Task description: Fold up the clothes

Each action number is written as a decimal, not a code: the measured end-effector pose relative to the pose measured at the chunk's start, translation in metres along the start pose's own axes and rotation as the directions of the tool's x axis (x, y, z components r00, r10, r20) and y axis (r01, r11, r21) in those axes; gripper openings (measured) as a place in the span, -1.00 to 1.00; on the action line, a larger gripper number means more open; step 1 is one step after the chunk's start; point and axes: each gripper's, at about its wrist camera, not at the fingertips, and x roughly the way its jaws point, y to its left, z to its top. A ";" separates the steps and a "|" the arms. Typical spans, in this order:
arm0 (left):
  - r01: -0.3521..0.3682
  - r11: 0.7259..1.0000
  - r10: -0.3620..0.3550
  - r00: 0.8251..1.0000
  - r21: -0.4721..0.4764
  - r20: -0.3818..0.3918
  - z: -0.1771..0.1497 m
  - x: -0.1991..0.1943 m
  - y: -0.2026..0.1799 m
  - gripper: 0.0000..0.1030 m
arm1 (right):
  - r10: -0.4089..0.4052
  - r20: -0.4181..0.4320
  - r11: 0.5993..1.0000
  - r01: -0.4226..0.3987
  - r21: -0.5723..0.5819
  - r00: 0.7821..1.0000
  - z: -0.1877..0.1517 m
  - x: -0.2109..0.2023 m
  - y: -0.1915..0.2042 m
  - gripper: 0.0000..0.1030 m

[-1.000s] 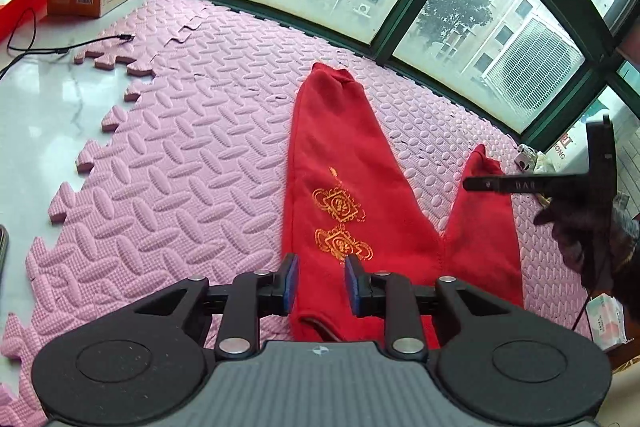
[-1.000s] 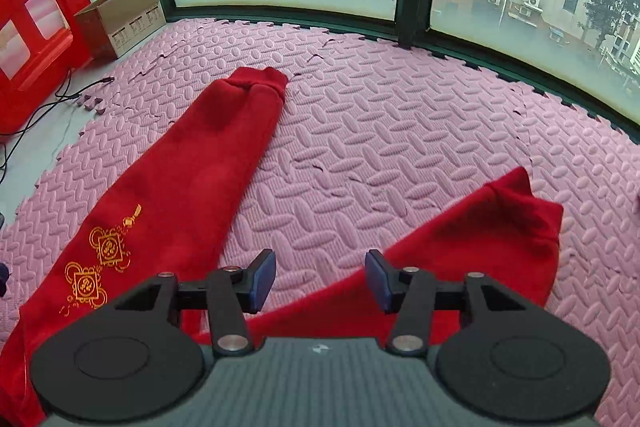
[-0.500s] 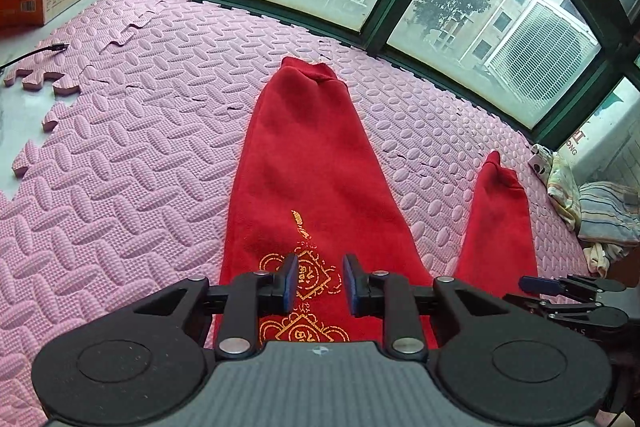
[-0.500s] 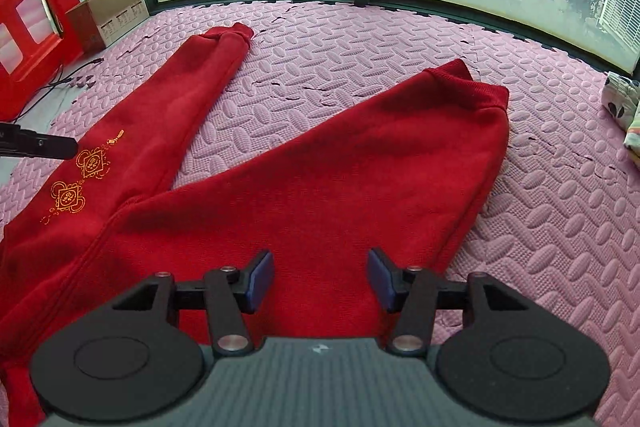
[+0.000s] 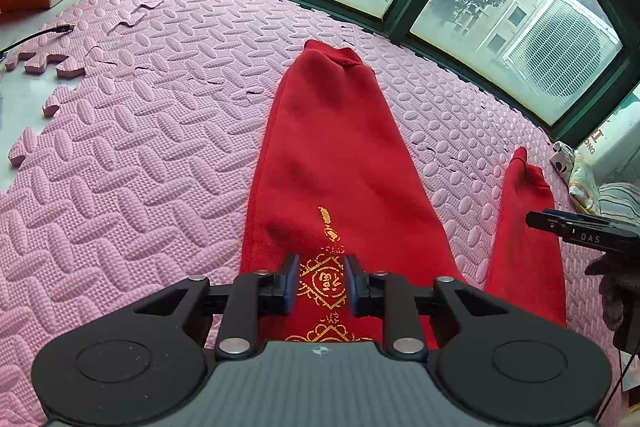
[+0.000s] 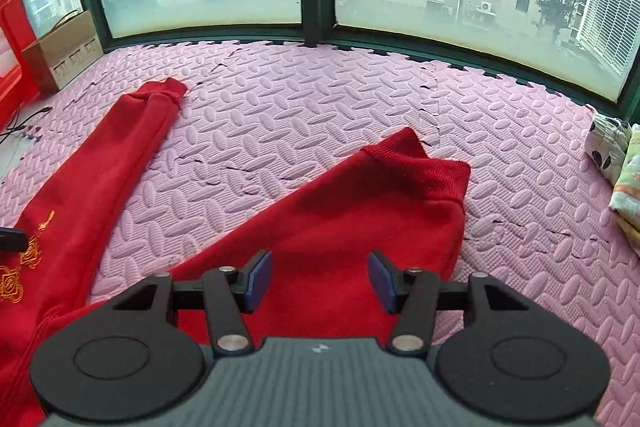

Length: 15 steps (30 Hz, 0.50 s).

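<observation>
Under both claws lie the red trousers (image 5: 328,163): left claw (image 5: 319,281) narrowly open, right claw (image 6: 320,281) half open, both empty, so I'd drop each onto its own leg before pinching.

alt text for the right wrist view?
Red trousers lie spread in a V on a pink foam mat, the right tool open above the nearer leg. Windows behind, a cardboard box far left.
</observation>
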 end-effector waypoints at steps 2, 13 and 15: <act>0.003 1.000 -0.003 1.000 0.001 -0.001 0.000 0.000 0.001 -0.50 | -0.035 -0.016 0.999 0.035 0.010 0.999 -0.001 0.006 -0.010 0.05; 0.006 1.000 -0.006 1.000 0.024 0.001 -0.001 -0.005 -0.005 -0.43 | -0.002 0.031 0.999 0.001 0.044 1.000 0.008 -0.004 -0.009 0.02; 0.008 0.999 -0.008 1.000 0.034 0.004 -0.003 -0.009 -0.009 -0.35 | 0.012 0.017 1.000 -0.013 0.026 1.000 0.008 -0.001 0.001 0.08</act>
